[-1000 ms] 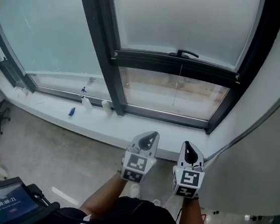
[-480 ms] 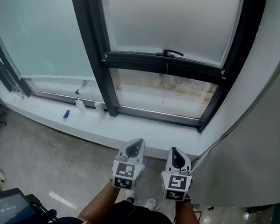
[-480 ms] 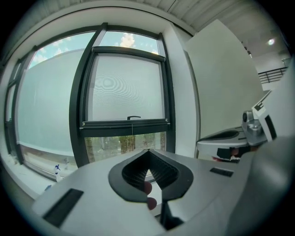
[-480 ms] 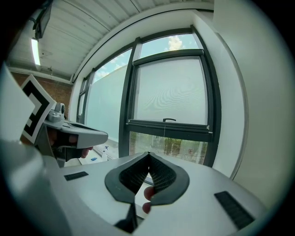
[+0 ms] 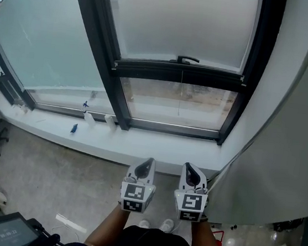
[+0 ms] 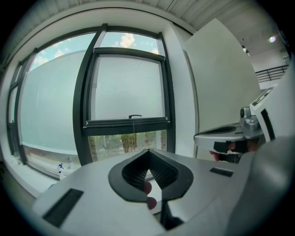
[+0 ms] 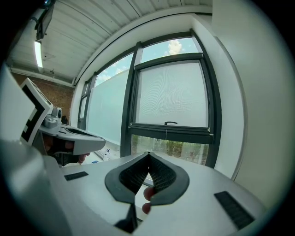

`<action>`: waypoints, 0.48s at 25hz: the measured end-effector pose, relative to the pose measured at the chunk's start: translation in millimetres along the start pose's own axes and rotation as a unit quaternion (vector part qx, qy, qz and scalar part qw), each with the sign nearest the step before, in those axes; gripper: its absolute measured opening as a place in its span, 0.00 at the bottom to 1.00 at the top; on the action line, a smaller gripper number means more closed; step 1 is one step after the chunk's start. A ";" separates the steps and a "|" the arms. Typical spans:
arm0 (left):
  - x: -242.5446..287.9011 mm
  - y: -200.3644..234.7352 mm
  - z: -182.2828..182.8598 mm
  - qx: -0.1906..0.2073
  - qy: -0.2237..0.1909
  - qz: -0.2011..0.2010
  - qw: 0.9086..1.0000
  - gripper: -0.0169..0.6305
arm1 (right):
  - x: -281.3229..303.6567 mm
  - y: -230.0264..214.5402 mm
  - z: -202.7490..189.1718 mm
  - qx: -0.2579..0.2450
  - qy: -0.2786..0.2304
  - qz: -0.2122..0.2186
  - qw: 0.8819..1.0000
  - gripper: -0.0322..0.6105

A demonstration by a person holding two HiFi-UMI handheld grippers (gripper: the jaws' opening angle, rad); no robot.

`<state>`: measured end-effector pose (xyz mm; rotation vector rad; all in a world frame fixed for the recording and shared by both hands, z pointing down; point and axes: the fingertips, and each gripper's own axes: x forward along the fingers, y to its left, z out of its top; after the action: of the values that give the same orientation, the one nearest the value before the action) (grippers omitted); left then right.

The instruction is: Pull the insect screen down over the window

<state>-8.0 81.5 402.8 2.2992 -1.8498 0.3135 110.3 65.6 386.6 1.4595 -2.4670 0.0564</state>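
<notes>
The insect screen (image 5: 183, 23) covers most of the dark-framed window, its bottom bar (image 5: 177, 72) with a small black handle (image 5: 187, 58) resting above a clear strip of glass (image 5: 176, 103). A thin cord (image 5: 180, 92) hangs from the bar. Both grippers are held low, well back from the window, side by side. My left gripper (image 5: 149, 162) is shut with nothing in it, and so is my right gripper (image 5: 186, 166). In the left gripper view the handle (image 6: 134, 116) lies far ahead; the right gripper view shows the handle (image 7: 170, 123) the same way.
A white sill (image 5: 113, 137) runs under the window, with small bottles (image 5: 89, 117) and a blue item (image 5: 73, 129) on it. A grey wall panel (image 5: 286, 136) stands at the right. A screen on a stand (image 5: 4, 232) sits at the lower left.
Both grippers have drawn back and lower in the head view, away from the window. The screen's bar stays where it was.
</notes>
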 end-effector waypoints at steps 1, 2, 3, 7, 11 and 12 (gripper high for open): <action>4.9 2.0 1.4 0.002 -0.003 -0.002 1.000 0.03 | 2.3 -1.8 -0.5 0.003 0.000 -0.004 1.000 0.06; 7.7 3.5 2.9 0.003 -0.007 -0.004 1.000 0.03 | 3.4 -2.1 -1.5 0.008 -0.002 -0.005 1.000 0.06; 7.4 4.2 4.6 0.004 -0.012 -0.006 1.000 0.03 | 2.8 -1.4 -2.9 0.011 -0.004 -0.007 1.000 0.06; 1.8 7.4 10.5 0.008 -0.030 -0.010 0.999 0.03 | 0.5 0.8 -4.4 -0.007 -0.005 -0.025 1.000 0.06; -18.0 14.1 15.7 0.004 -0.036 -0.012 0.999 0.03 | -12.9 19.2 10.4 -0.019 -0.014 -0.025 0.999 0.05; -23.6 16.6 16.2 0.002 -0.036 -0.011 0.999 0.03 | -16.0 25.6 13.2 -0.019 -0.017 -0.022 0.999 0.05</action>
<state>-28.3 95.9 381.0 2.3626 -1.8573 0.2348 92.6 89.6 372.6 1.5104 -2.4486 -0.0247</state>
